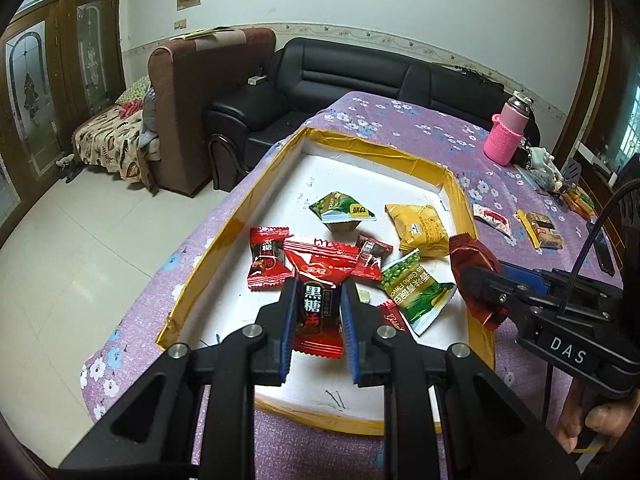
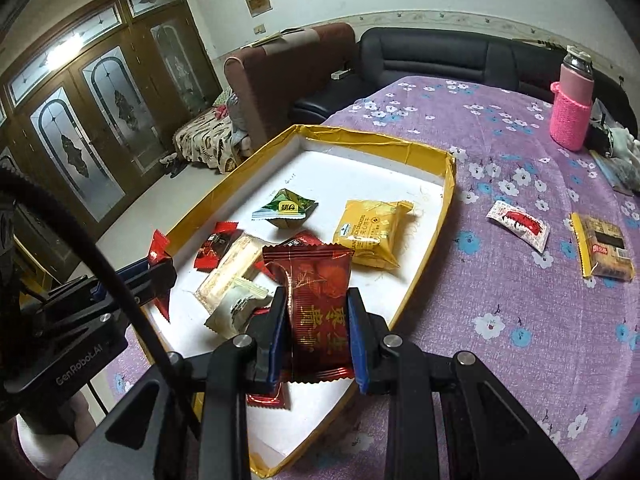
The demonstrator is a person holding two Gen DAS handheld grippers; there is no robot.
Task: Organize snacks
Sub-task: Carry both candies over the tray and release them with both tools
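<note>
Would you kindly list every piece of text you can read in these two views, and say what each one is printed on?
"DAS": on the right gripper body.
"GenRobot.AI": on the left gripper body.
"黑糖": on the red candy in the left gripper.
"Garlic Flavor", partly cut off: on the green pea packet.
Gold characters on the dark red packet in the right gripper: too blurred to read.
Yellow cracker pack print: too small.

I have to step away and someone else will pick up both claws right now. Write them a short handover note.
Left claw: shut on a red brown-sugar candy, held over the near part of the tray.
Right claw: shut on a dark red packet, over the tray's near right edge.
Done: several snacks lie in the tray, among them a yellow cracker pack and a green triangular pack.
Left: release both held snacks, then fetch the white-red sachet and the biscuit pack lying on the purple cloth.
</note>
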